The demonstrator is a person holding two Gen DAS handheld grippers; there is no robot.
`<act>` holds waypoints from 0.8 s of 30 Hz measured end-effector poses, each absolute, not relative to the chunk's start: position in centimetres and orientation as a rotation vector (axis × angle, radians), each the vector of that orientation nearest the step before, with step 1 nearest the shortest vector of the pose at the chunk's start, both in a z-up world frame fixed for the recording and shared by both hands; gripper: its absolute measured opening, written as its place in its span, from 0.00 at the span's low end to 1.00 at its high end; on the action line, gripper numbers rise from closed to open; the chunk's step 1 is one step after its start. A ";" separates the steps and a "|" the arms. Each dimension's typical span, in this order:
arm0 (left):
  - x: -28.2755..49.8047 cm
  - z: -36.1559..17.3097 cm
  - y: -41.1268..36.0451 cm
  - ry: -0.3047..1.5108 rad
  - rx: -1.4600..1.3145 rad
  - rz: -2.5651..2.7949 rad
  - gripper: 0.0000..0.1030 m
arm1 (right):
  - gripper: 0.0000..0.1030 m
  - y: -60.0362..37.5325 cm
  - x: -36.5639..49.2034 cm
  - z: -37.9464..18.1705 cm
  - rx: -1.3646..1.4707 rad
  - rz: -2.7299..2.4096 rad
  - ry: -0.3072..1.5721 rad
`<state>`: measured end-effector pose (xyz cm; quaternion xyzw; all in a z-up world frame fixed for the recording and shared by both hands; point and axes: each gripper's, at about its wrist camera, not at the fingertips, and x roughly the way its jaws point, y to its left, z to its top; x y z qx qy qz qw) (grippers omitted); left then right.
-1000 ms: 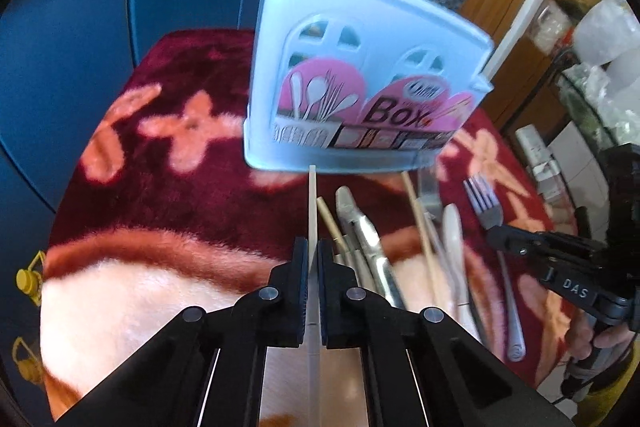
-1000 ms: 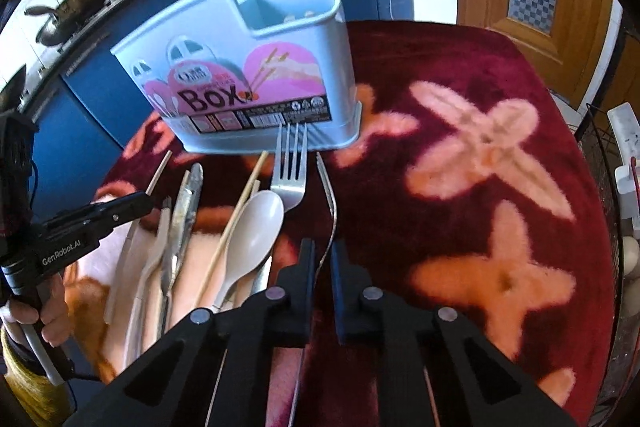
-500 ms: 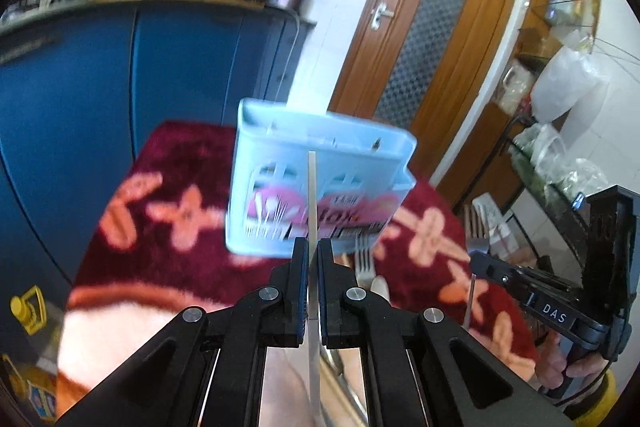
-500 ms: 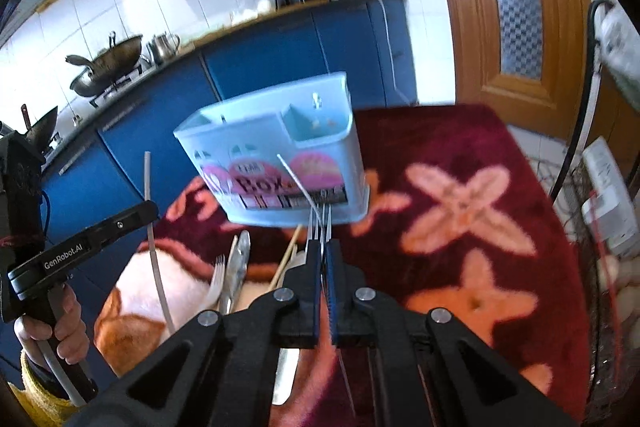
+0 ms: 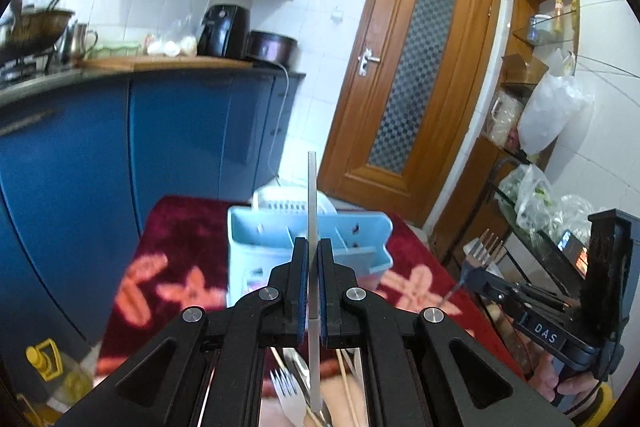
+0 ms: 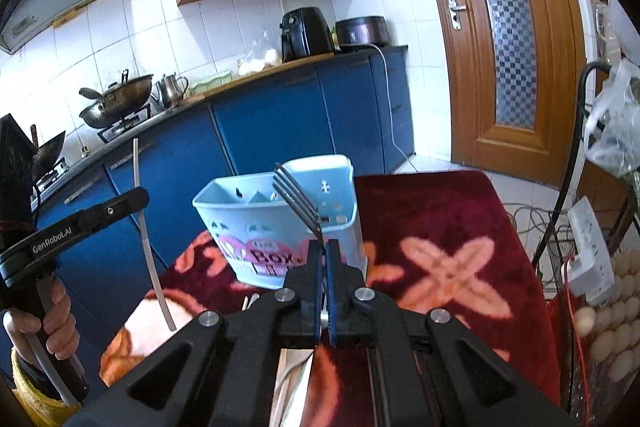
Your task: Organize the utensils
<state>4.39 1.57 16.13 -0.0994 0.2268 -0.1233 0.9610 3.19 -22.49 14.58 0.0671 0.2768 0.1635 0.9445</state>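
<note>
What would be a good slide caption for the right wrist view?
Right gripper holds a fork above the light blue utensil box.

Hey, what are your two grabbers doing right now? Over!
Left gripper shut on white chopstick. Right gripper shut on fork. Blue utensil box ahead, nothing blocking.

We hold black tongs in each hand. Our left tongs (image 5: 313,247) are squeezed shut on a thin white stick (image 5: 312,195), which pokes straight up past the tips. They point a little downward. In the right view we see our left hand (image 6: 38,319) wrapped around the handle, low at the side. Our right tongs (image 6: 324,247) are squeezed shut on a fork (image 6: 298,201), and its prongs stick up and lean away. They tip a little downward too. In the left view our right hand (image 5: 568,383) grips its handle from below.
</note>
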 end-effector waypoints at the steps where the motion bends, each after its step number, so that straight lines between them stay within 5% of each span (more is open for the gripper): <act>1: 4.5 16.5 1.6 0.452 -0.200 -0.246 0.04 | 0.03 -22.5 3.4 14.8 0.138 0.333 0.559; 24: 13.1 22.5 2.3 0.278 -0.151 -0.104 0.04 | 0.03 -21.2 10.8 20.3 0.141 0.320 0.418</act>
